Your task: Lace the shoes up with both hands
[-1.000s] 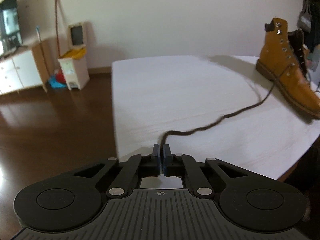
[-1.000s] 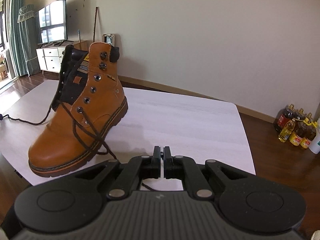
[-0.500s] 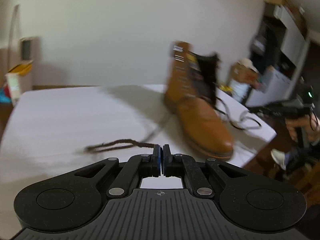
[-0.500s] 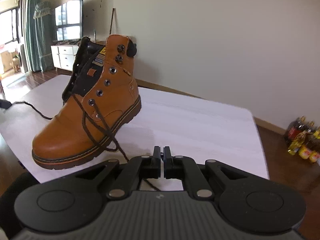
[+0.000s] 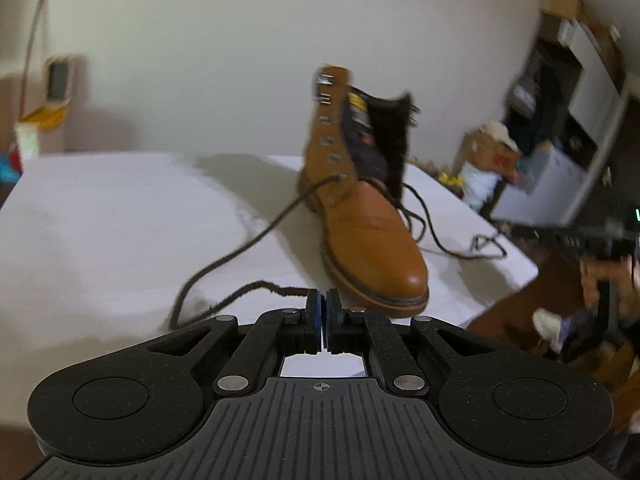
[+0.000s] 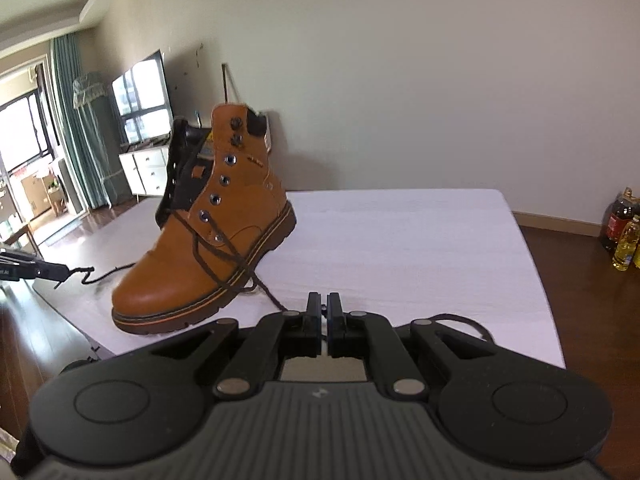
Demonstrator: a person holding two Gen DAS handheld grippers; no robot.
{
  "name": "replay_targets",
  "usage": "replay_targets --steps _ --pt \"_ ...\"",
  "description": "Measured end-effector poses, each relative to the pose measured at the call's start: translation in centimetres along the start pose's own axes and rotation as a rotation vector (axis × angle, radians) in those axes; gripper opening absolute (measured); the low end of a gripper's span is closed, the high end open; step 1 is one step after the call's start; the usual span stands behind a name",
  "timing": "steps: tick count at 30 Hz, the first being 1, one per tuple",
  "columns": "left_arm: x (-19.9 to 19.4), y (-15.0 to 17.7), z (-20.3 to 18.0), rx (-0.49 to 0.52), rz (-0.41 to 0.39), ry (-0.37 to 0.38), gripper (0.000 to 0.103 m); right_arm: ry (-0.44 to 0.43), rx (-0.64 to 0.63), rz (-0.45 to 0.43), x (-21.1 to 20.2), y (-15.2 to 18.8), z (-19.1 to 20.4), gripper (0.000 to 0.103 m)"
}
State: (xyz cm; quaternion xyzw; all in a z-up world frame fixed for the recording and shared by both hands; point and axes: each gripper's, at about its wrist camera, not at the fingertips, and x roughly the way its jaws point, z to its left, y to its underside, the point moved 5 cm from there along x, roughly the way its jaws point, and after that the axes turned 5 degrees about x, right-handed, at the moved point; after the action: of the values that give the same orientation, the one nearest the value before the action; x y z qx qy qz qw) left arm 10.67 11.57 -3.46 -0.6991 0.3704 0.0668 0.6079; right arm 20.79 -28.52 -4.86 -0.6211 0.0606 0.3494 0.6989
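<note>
A tan leather boot (image 5: 372,236) stands upright on a white-covered table (image 5: 100,216), its toe aimed toward 5 o'clock in the left wrist view and toward 7 o'clock in the right wrist view, where the same boot (image 6: 208,236) sits left of centre on the table (image 6: 420,240). The left gripper (image 5: 323,300) is clenched on 1 end of the dark brown lace (image 5: 240,252); that strand runs from the pinched tip out toward 9 o'clock, loops back on the cloth and climbs toward 1 o'clock to an eyelet low on the boot's shaft. The right gripper (image 6: 324,304) is likewise clamped tight, with the other end of the lace (image 6: 264,292) running down from the crossed lacing over the boot's side to its closed fingers; the exact spot where the strand meets the pads is hidden by the fingers, and a further dark loop lies on the cloth just beyond the gripper at 3 o'clock. Only the lower eyelets are threaded; the upper ones and the 2 hooks at the collar stand bare. At 9 o'clock in the right wrist view the left gripper (image 6: 60,270) holds its curled lace tip beside the table edge. Cooking-oil bottles (image 6: 624,236) stand on the wood floor at 3 o'clock.
</note>
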Motion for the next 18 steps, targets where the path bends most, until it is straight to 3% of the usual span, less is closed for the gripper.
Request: replay_targets --steps 4,10,18 --pt "-0.9 0.3 0.9 -0.074 -0.013 0.022 0.002 -0.003 0.010 -0.013 -1.0 0.4 -0.1 0.003" --pt "-2.1 -0.4 0.3 -0.066 -0.042 0.005 0.002 -0.039 0.046 -0.020 -1.5 0.4 0.2 0.003" --pt "-2.6 -7.2 0.6 0.040 -0.111 -0.020 0.002 -0.094 0.088 -0.045 -0.3 -3.4 0.2 0.003"
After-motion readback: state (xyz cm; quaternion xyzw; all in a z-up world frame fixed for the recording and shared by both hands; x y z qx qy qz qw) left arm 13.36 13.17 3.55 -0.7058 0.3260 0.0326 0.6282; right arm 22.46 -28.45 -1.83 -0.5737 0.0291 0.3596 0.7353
